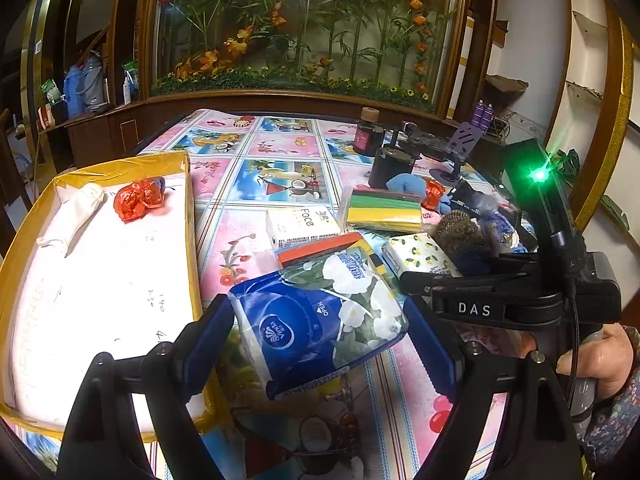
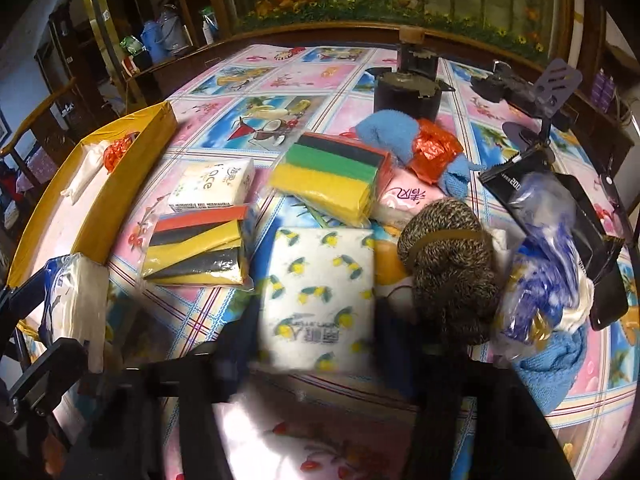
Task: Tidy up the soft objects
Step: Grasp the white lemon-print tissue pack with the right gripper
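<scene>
My left gripper (image 1: 319, 332) is shut on a blue tissue pack (image 1: 320, 320) with white flowers and holds it above the table, just right of the yellow-edged box (image 1: 192, 216); the pack also shows in the right wrist view (image 2: 76, 304). The box holds a white cloth (image 1: 76, 212) and a red crumpled bag (image 1: 138, 198). My right gripper (image 2: 316, 320) is blurred, with a finger on each side of the lemon-print tissue pack (image 2: 320, 296), which lies on the table. I cannot tell whether its jaws press the pack.
Sponge packs (image 2: 328, 176) (image 2: 196, 248), a Face tissue pack (image 2: 212, 188), a brown knit hat (image 2: 448, 264), blue cloths (image 2: 400, 132), a red foil bag (image 2: 436, 152) and a plastic bag (image 2: 548, 264) crowd the table. A black cylinder (image 2: 408, 92) stands behind.
</scene>
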Available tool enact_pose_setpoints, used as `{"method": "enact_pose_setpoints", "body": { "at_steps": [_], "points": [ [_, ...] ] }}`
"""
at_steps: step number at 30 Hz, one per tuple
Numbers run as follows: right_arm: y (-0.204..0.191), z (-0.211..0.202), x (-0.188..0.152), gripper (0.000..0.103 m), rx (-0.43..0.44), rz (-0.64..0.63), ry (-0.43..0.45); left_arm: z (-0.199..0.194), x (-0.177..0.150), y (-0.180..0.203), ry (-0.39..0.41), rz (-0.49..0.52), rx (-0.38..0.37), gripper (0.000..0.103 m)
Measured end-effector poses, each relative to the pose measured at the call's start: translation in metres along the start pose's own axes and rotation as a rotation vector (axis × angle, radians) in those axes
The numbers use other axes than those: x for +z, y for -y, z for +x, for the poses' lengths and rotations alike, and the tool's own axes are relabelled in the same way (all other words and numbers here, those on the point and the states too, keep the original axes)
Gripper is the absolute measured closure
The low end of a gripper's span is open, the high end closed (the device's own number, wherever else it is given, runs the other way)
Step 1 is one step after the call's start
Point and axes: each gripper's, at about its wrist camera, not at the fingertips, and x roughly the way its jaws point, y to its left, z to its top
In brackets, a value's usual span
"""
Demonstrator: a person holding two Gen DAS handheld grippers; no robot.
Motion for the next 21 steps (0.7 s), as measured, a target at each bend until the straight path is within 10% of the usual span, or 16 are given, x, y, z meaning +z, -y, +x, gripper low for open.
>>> {"method": "enact_pose_setpoints", "body": {
  "at_steps": [21],
  "points": [
    [0.003,-0.046,-0.006,0.047,0.142,0.032,0.189,-0.003,-0.002,0.003,0.014,0.005,0.066,0.017]
  ]
}}
